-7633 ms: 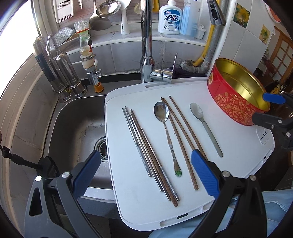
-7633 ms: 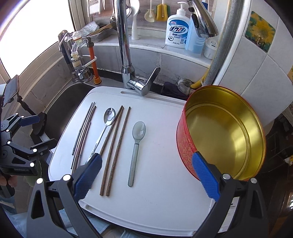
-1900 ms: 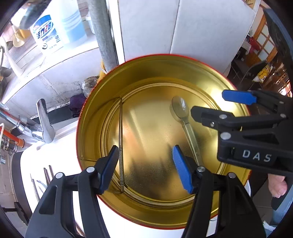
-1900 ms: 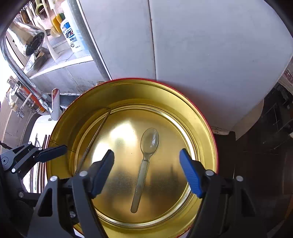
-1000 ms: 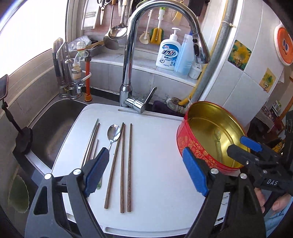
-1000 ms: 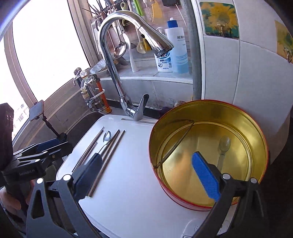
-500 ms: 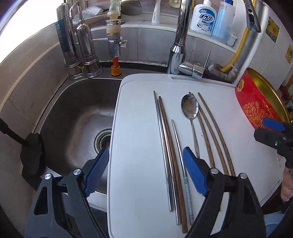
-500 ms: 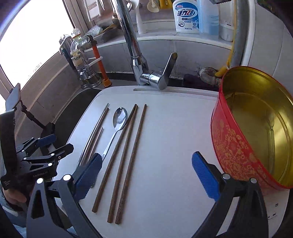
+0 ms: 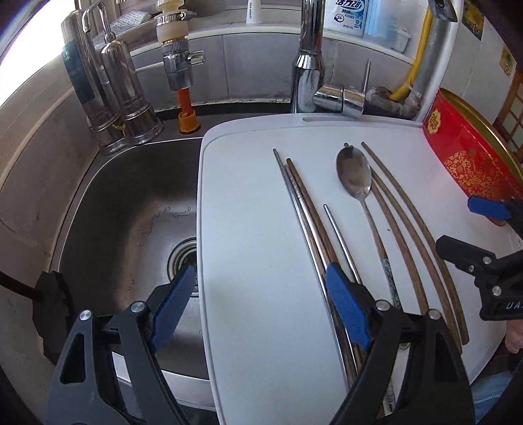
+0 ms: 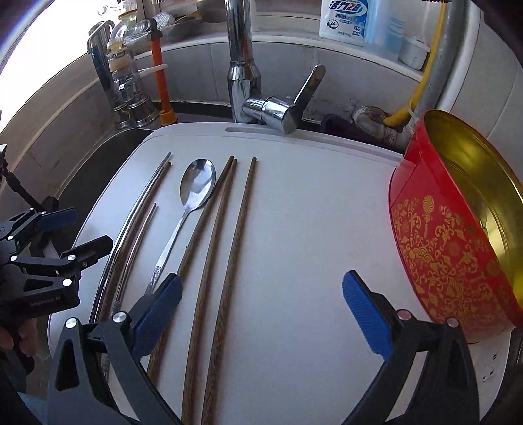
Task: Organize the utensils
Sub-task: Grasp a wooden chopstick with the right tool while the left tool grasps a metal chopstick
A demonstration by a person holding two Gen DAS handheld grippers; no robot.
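Observation:
A metal spoon (image 9: 354,178) (image 10: 197,184) lies on the white board (image 9: 255,229) (image 10: 310,212) among wooden chopsticks (image 9: 412,229) (image 10: 228,245) and metal chopsticks (image 9: 304,209) (image 10: 137,212). A red and gold tin (image 9: 467,157) (image 10: 451,235) stands at the board's right edge. My left gripper (image 9: 258,307) is open and empty, low over the board's left edge, with its right finger above the metal chopsticks. My right gripper (image 10: 261,310) is open and empty, low over the board between the wooden chopsticks and the tin.
A steel sink (image 9: 130,212) with a drain lies left of the board. A chrome faucet (image 9: 310,65) (image 10: 248,81) rises behind the board. Steel filter canisters (image 9: 111,91) stand at the back left. Soap bottles (image 10: 346,19) sit on the ledge.
Both grippers have moved lower and closer to the utensils on the board. The utensils and tin have not moved.

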